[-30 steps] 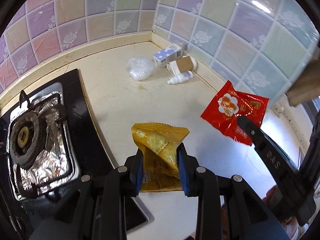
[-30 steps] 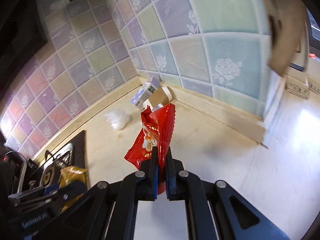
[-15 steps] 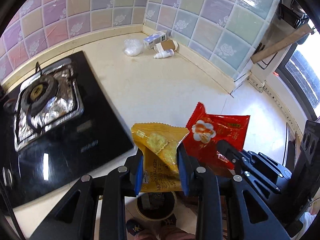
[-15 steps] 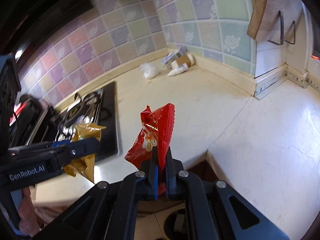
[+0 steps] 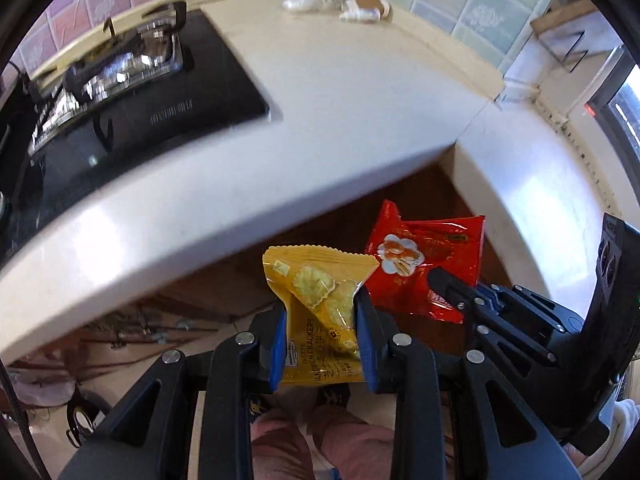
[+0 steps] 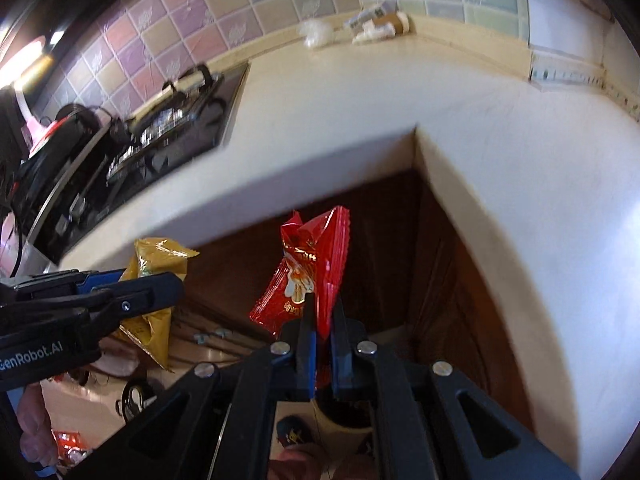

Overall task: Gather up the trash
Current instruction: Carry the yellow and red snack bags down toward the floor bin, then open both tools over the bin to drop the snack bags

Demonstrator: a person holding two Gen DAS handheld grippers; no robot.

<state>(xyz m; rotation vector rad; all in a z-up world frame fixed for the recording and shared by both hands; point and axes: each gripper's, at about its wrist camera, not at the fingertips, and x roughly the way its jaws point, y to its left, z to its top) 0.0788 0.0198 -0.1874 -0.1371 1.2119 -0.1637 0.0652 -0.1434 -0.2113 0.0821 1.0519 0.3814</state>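
You see glossy foil-plastic wrappers, yellow (image 5: 320, 304) and red (image 5: 428, 264); a smooth pale stone table (image 5: 360, 92); dark varnished wood cabinet (image 6: 400, 248).

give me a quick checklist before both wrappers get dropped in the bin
1. Left gripper shut on yellow cracker packet: ok.
2. Right gripper shut on red snack wrapper: ok.
3. Both wrappers past the counter edge: ok.
4. Bin under the right gripper: partly seen, cannot tell if centred.
5. Bin under the left gripper: cannot tell.
6. Remaining trash in the far corner still uncollected: not ok.
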